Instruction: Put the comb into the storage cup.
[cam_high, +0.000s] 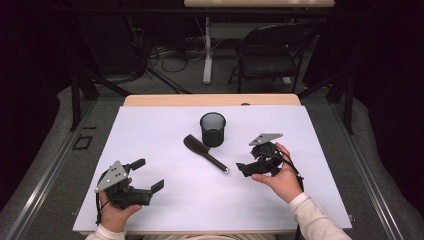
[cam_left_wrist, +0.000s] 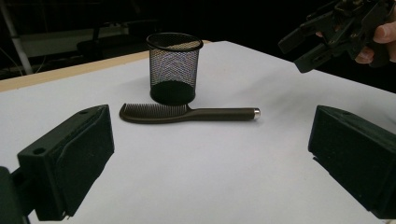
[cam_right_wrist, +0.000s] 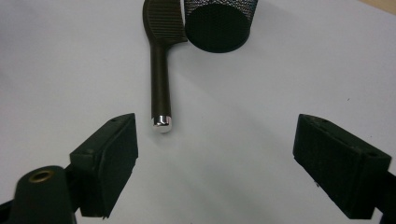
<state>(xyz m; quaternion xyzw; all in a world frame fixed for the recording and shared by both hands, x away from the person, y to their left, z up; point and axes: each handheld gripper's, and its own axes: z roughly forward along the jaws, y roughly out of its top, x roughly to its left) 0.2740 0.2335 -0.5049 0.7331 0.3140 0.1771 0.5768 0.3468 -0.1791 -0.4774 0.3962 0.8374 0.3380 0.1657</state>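
right gripper (cam_high: 243, 169): jaws spread wide, nothing between, aimed at comb (cam_high: 205, 152), close to its silver-capped handle end. comb flat on white sheet (cam_high: 165, 125), head beside mesh cup (cam_high: 213, 129). left gripper (cam_high: 148, 175): jaws wide, empty, well apart from comb. sheet over wooden table (cam_high: 210, 99). beyond: grey floor, folding chair (cam_high: 270, 52), cables, dark surroundings.

Dark comb (cam_high: 205, 153) with silver-tipped handle lies flat, teeth end beside the black mesh cup (cam_high: 213, 129)
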